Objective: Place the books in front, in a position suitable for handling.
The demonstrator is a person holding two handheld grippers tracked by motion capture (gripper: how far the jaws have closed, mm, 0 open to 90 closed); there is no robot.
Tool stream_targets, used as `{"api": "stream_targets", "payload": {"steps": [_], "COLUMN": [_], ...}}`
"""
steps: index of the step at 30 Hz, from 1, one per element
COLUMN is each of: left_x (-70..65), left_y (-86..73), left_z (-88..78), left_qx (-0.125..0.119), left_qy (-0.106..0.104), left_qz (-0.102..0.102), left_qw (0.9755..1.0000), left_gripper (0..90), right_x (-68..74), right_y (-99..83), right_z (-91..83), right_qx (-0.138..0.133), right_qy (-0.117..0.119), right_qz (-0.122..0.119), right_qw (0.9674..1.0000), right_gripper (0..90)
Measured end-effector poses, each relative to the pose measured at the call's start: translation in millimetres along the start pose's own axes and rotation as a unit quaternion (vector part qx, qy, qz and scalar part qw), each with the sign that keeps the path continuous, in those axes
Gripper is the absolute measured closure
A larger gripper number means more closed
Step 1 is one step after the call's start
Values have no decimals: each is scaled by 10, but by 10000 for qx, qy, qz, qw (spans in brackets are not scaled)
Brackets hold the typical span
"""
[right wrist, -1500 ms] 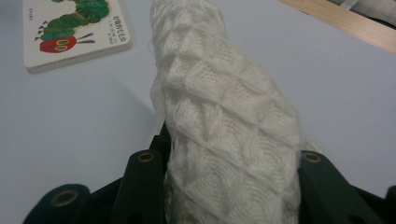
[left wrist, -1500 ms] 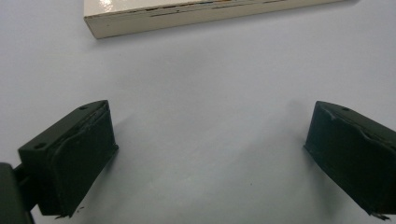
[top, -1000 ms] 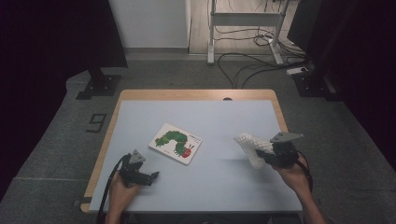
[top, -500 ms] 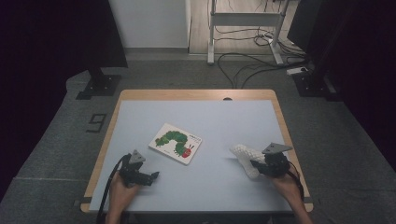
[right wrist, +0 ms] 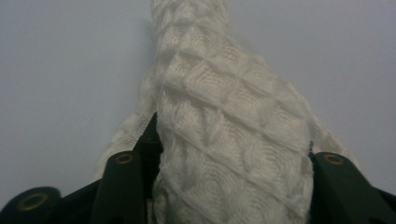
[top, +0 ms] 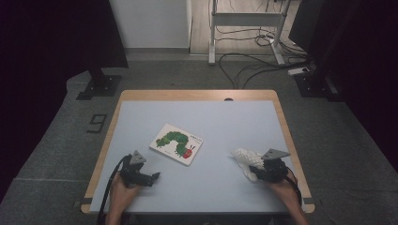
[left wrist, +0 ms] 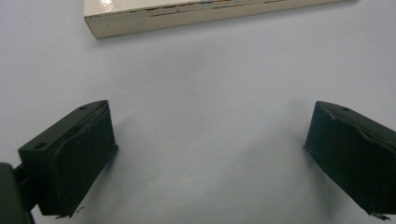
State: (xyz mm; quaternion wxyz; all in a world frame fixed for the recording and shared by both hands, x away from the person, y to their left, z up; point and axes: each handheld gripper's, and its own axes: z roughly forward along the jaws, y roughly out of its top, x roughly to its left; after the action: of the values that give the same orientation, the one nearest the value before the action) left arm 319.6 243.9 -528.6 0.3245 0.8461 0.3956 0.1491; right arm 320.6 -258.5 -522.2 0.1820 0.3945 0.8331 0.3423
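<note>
At the left of the pale blue bench, the left claw rests low on the surface with its jaws wide apart and nothing between them; the left gripper view puts the cream edge of the caterpillar picture book just ahead of it, so it looks parked and ready rather than working. The book lies flat and a little askew near the middle of the bench, apart from both claws. Further right, the white knitted cloth lies bunched in a roll on the bench near the front right corner, its near end between the jaws of the right claw. In the right gripper view the thick cable-knit fabric fills the gap, and both pads seem to press its sides, though loosely. Against the earlier high views, the right hand has sunk from a raised carry down to the surface, bringing the cloth with it. Its jaws have just been opening with the cloth between them, which suggests the cloth is being set down here and let go. The left claw and the book have not shifted.
</note>
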Motion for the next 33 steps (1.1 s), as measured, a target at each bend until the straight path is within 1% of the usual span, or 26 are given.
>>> {"api": "stream_targets", "payload": {"steps": [2,8,9,10,12,13,14,15,19,24,27,30,33], "left_x": [-1,1,1,1,3,4,4,7,10,11,10,10,10], "left_y": [0,1,1,1,1,2,2,2,3,5,5,6,8], "left_z": [1,0,1,1,1,1,1,1,1,2,1,1,3], "left_qx": [2,6,5,6,7,10,10,13,18,21,22,24,30], "left_qy": [12,0,-2,-3,-8,-7,-7,-16,-29,-30,-30,-34,-53], "left_qz": [-5,-9,-11,-12,-12,-14,-14,-20,-24,-26,-25,-20,-14], "left_qw": [10000,10000,10000,10000,10000,10000,10000,10000,10000,10000,10000,10000,10000], "left_gripper": [10,11,11,12,12,11,11,11,11,10,11,10,5], "right_x": [-5,-9,-7,-5,-5,-7,-7,-10,-33,-26,-6,15,53], "right_y": [6,27,30,33,41,45,45,58,103,180,217,237,255], "right_z": [-2,-11,-15,-21,-36,-43,-43,-73,-168,-297,-347,-370,-384], "right_qx": [25,45,50,21,11,16,16,-30,-203,-340,-427,-549,-585], "right_qy": [-14,18,25,22,-45,-103,-103,-169,-172,-268,-294,-202,-172], "right_qz": [0,20,15,8,39,49,49,56,152,71,98,140,67], "right_qw": [10000,10000,10000,10000,10000,9999,9999,9998,9995,9990,9986,9982,9981], "right_gripper": [412,161,130,119,61,1,1,0,0,0,0,0,0]}}
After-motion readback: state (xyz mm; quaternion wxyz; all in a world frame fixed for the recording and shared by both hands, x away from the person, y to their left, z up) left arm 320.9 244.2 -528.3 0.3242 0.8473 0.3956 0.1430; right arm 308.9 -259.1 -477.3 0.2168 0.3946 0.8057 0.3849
